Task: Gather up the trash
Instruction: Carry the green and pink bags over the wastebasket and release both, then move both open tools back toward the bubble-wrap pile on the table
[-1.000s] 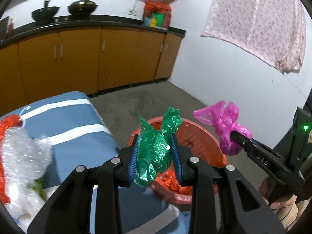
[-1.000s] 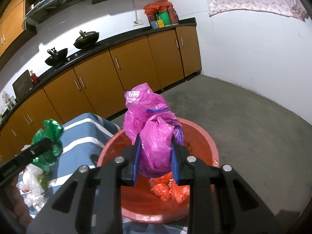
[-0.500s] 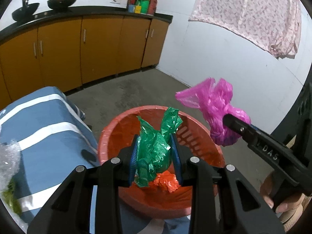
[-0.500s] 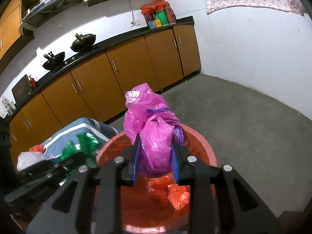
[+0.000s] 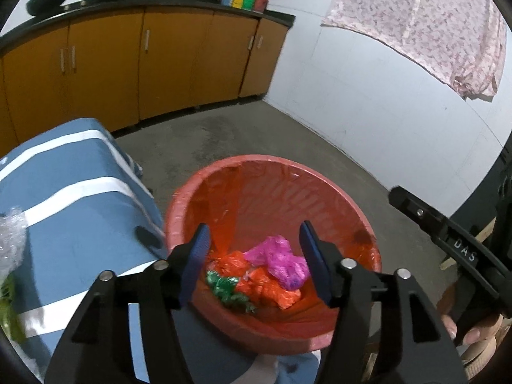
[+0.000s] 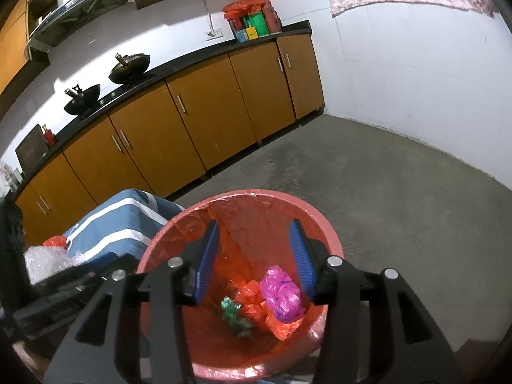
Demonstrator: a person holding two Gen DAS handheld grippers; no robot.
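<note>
bubble wrap: cut by left edge | green bag: partly buried

Woks on counter; floral cloth hanging (white wall).

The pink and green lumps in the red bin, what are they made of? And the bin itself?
The pink lump looks like thin glossy plastic film, crumpled and faintly see-through. The green lump is shinier and creased, probably foil-like plastic. The red bin seems rigid moulded plastic, lined with a wrinkled translucent orange bag.

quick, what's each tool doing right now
Left tool: open, holding nothing, over the red bin.
Right tool: open, holding nothing, over the same bin.
</note>
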